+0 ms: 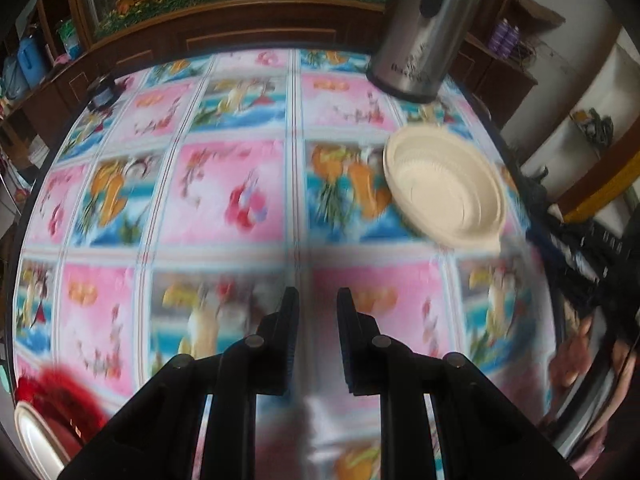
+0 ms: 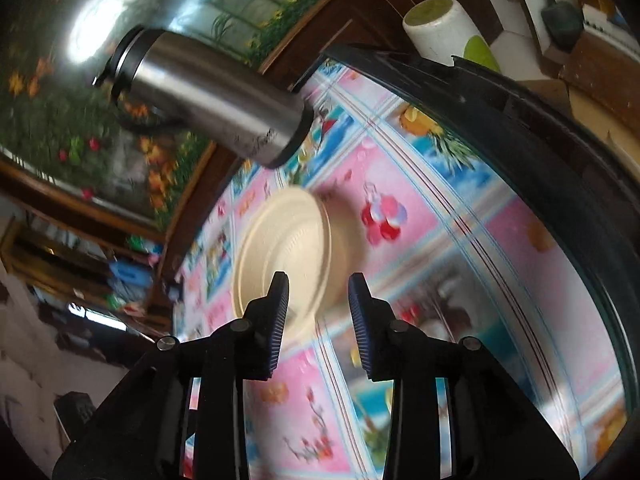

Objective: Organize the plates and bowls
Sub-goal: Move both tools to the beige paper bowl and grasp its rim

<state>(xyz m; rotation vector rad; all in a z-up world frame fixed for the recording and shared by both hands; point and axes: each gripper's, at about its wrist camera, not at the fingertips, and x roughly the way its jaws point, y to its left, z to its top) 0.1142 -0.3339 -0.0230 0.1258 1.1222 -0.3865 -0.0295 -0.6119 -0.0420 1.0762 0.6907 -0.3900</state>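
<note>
Left gripper (image 1: 318, 300), bottom centre of its view: jaws parted w/ a clear gap, nothing between them, hanging over the tablecloth (image 1: 224, 200), a pink/blue fruit-and-flower print. Cream bowl (image 1: 446, 186) sits mid-right of that frame, upright, well apart from the fingers; steel flask (image 1: 428, 32) stands beyond it at upper right. A red item (image 1: 60, 400) w/ a white plate rim (image 1: 34, 440) shows at lower left, blurred, can't tell more. Right gripper (image 2: 318, 292), bottom centre of its own view: jaws also apart, empty. Frame is tilted & motion-blurred. Cream bowl (image 2: 286, 256) lies just past the left fingertip (image 2: 280, 300); can't tell if touching. Steel flask (image 2: 212, 96) at upper left beyond the bowl, a white cup (image 2: 444, 28) at top right off the table's dark edge (image 2: 560, 168).
</note>
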